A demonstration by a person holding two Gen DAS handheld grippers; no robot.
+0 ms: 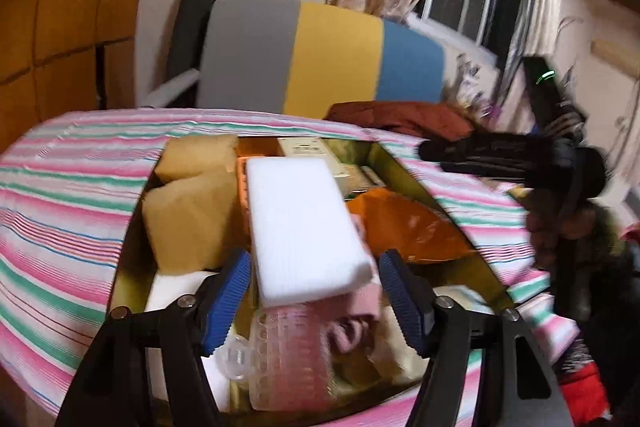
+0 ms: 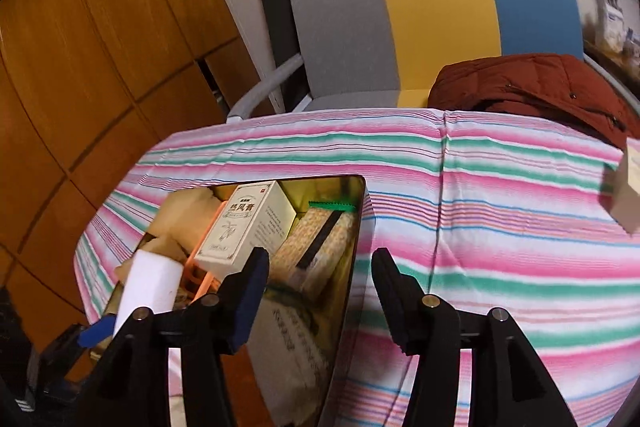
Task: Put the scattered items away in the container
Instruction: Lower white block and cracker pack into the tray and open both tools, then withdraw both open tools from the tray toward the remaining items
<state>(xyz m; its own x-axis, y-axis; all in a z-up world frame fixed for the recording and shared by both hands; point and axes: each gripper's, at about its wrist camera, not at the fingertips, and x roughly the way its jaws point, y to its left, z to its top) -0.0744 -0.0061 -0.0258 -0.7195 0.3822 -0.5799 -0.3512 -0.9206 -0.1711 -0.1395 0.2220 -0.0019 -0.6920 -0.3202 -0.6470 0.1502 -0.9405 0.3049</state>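
A gold metal tin [image 1: 404,171] sits on the striped cloth and holds several items: yellow sponges [image 1: 188,219], an orange packet [image 1: 404,227], a pink cloth, a clear plastic piece. My left gripper [image 1: 314,291] is open over the tin, its blue pads either side of a white foam block [image 1: 304,227] that rests on the pile. In the right wrist view the tin [image 2: 360,227] holds a cream medicine box [image 2: 248,227] and a patterned pack [image 2: 320,247]; the foam block [image 2: 148,291] shows at lower left. My right gripper [image 2: 316,291] is open and empty above the tin's right rim.
A cream box [image 2: 628,195] lies on the striped cloth [image 2: 500,227] at the far right. A red-brown jacket [image 2: 532,87] lies on a grey, yellow and blue chair [image 2: 432,19] behind. A wooden wardrobe [image 2: 80,67] stands on the left.
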